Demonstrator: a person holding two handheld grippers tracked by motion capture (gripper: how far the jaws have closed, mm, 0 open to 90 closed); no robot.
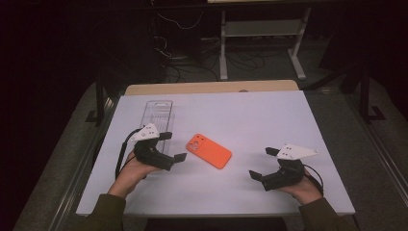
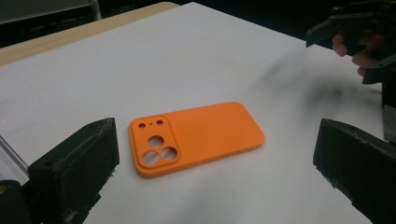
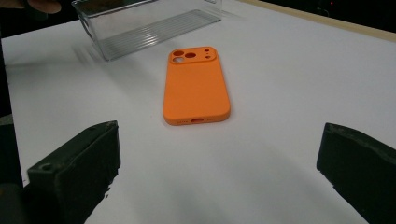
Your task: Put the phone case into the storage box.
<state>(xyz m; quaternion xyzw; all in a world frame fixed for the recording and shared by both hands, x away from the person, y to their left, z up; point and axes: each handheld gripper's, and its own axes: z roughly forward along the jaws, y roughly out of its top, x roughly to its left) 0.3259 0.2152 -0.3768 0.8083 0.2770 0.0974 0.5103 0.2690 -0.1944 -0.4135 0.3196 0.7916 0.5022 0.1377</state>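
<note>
While flat — case point(image 1: 209, 151) between grippers.

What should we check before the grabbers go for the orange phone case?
1. Left gripper open: ok, its jaws stand wide apart.
2. Right gripper open: ok, jaws wide apart too.
3. Orange phone case free to take: ok, it lies flat on the white table, camera holes up, with neither gripper touching it.
4. Space around the case: ok, the clear plastic box sits apart from it, on the far left.
5. Both grippers aimed at the case: ok, it lies between the jaws in each gripper view, some way ahead.
6. Whether the case is soft or slippery: cannot tell.
</note>
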